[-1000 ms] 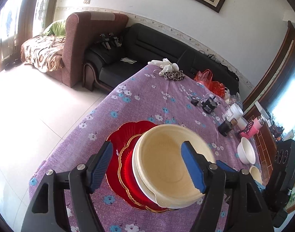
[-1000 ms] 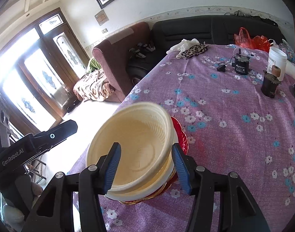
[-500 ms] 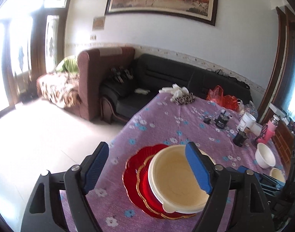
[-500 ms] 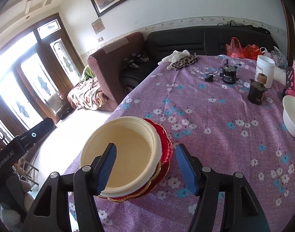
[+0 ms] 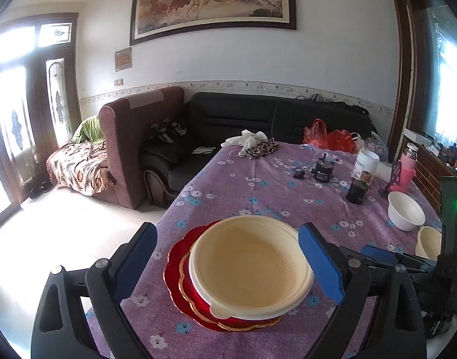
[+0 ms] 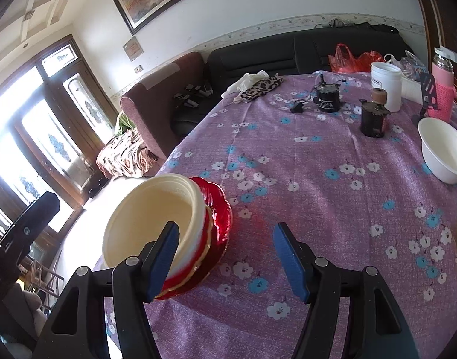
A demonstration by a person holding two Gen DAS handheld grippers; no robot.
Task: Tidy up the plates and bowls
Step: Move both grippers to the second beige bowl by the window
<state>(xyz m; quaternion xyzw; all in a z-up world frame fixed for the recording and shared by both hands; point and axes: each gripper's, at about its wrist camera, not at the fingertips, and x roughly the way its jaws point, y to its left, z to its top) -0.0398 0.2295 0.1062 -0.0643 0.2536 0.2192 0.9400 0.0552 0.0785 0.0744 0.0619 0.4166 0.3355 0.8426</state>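
Note:
A cream bowl [image 5: 252, 266] sits on stacked red plates with gold rims [image 5: 180, 281] near the table's front left corner. It also shows in the right wrist view [image 6: 150, 221], on the red plates [image 6: 219, 215]. My left gripper [image 5: 228, 257] is open and empty, its jaws wide on either side of the bowl, above and behind it. My right gripper [image 6: 225, 257] is open and empty, just right of the stack. A white bowl [image 6: 443, 152] and a cream bowl [image 5: 429, 240] stand at the right.
The purple floral tablecloth [image 6: 318, 179] carries a black jar [image 6: 373, 118], a white tub [image 6: 385, 85], a pink flask [image 6: 442, 83], a small black device [image 6: 328, 95] and a leopard cloth [image 6: 260, 88] at the far end. A sofa [image 5: 258, 119] stands behind.
Both grippers have pulled back and up from the stack. The right gripper let go of the cream bowl and moved right; the bowl now rests on the red plates.

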